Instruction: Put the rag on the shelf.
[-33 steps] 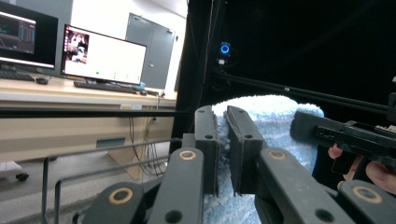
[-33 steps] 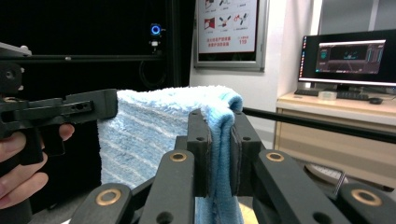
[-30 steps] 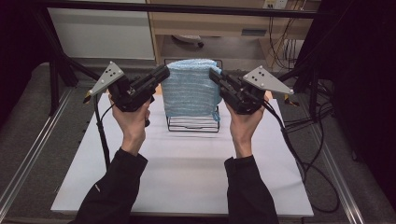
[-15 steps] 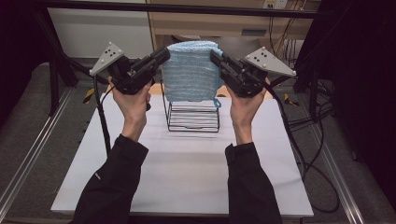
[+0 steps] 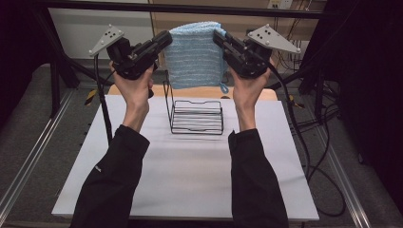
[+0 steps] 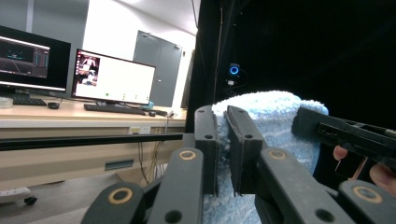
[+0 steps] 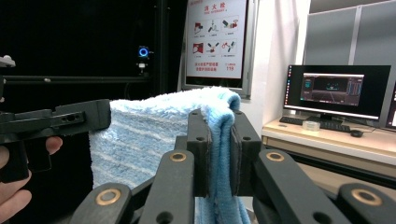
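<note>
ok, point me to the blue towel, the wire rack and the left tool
blue towel [image 5: 192, 57], high view, middle of the hanging cloth
wire rack [image 5: 197, 121], high view, its ribbed base
left tool [image 5: 165, 39], high view, tips clamped on the towel's edge

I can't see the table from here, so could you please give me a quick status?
Both grippers, left and right, shut on towel. Towel hanging above wire rack. Nothing in the way.

High view looks down; both gripper views closely share the towel [image 5: 195, 54].

You are working over a white table [image 5: 190, 180]. A black wire rack [image 5: 197, 116] is standing directly on it, near its far edge.
</note>
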`<state>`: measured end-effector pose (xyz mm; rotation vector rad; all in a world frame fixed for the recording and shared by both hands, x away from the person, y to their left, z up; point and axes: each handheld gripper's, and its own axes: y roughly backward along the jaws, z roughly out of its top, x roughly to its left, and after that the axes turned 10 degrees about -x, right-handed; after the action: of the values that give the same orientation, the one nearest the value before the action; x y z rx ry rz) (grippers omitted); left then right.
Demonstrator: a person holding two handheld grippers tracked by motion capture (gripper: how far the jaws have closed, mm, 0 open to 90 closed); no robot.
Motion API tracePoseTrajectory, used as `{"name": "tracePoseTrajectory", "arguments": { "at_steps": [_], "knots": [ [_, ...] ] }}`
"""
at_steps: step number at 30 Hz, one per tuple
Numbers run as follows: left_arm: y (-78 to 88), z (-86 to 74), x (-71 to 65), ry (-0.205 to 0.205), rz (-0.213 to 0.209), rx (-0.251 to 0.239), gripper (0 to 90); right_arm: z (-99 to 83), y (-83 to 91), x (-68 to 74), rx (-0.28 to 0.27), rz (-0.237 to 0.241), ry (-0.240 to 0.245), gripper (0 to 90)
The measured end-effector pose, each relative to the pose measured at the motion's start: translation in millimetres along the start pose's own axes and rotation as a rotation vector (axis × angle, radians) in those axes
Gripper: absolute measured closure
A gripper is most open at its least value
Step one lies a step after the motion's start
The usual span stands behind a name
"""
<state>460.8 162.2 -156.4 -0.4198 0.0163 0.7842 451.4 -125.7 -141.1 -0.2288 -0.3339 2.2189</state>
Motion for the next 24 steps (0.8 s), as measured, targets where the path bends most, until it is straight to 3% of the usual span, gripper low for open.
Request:
{"name": "tracePoseTrajectory", "arguments": {
  "at_steps": [2,15,20,24],
  "knots": [
    [-3.8,2.0,2.4,-0.013,0.007,0.003,82.9,0.4,-4.6,-2.6,0.000,0.001,0.003,81.7],
    [-22.4,3.8,30.5,0.030,0.027,-0.004,82.8,-0.8,-36.6,-15.2,0.005,0.005,0.033,81.7],
    [-26.9,1.8,38.7,0.032,0.040,0.005,82.7,-3.1,-46.4,-19.1,0.009,0.003,0.019,81.6],
    [-29.3,0.0,42.9,0.007,0.053,0.020,82.7,-6.8,-51.8,-21.4,0.023,0.003,0.021,81.6]
  ]
}}
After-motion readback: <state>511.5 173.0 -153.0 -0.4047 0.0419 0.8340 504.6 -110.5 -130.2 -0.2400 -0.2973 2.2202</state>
